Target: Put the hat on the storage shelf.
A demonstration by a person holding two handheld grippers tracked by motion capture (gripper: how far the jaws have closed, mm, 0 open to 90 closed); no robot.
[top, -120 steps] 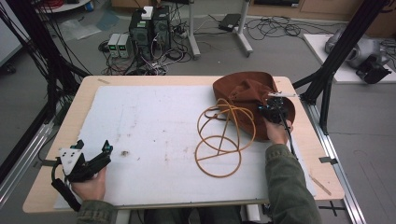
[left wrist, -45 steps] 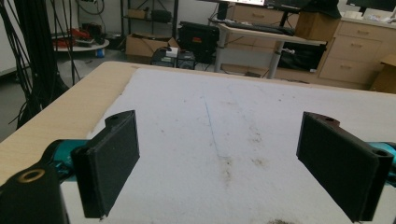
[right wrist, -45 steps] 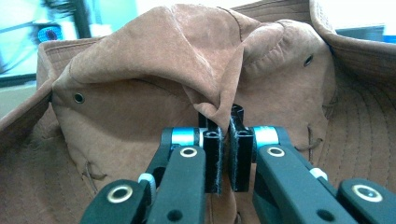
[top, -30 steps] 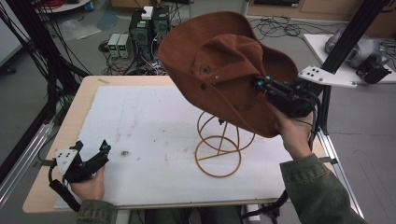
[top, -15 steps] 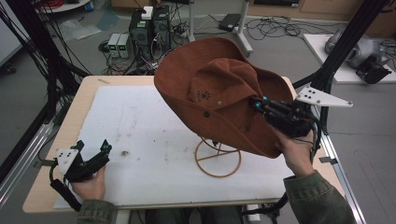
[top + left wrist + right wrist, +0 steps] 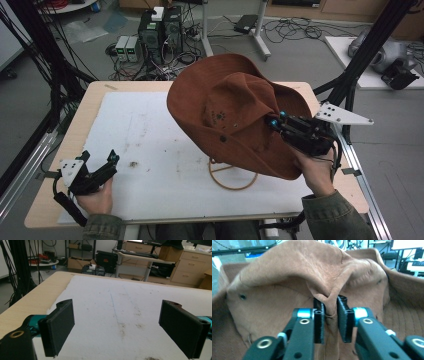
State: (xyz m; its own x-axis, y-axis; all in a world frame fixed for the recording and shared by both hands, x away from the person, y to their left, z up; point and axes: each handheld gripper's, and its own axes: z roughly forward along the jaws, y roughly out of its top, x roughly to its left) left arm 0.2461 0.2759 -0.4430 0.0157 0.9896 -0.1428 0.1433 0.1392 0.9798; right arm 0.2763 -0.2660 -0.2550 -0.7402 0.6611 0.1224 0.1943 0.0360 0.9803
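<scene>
- The hat (image 6: 235, 115), brown suede, hangs tilted in the air over the right half of the counter (image 6: 90, 107), crown turned toward you and brim sagging low on the near side.
- In the right gripper view, a pinched fold of the hat (image 6: 325, 293) sits between your right gripper's (image 6: 329, 320) two fingers (image 6: 318, 322). They stand narrow, and they have just been easing apart; a sliver of gap shows on one side of the fold, so the pinch looks loose rather than firm.
- In the high view, your right gripper (image 6: 275, 121) meets the hat at its right flank, and that single fold appears to carry the whole weight.
- Below the brim, the cord (image 6: 232, 175) lies in a loop on the white mat (image 6: 150, 130), partly hidden by the hat.
- Your left gripper (image 6: 100, 167) rests on the near left of the counter, well apart from the hat, fingers (image 6: 60, 327) wide with nothing between them.
- Risk, as it looks from here: with the fingers slackening, the fold may slide out and the hat drop lopsided, landing on its brim or rolling toward the right edge.
- Second risk: the cord may snag under the falling brim and drag or tangle.
- Lower the hat close to the mat before you let go fully.
</scene>
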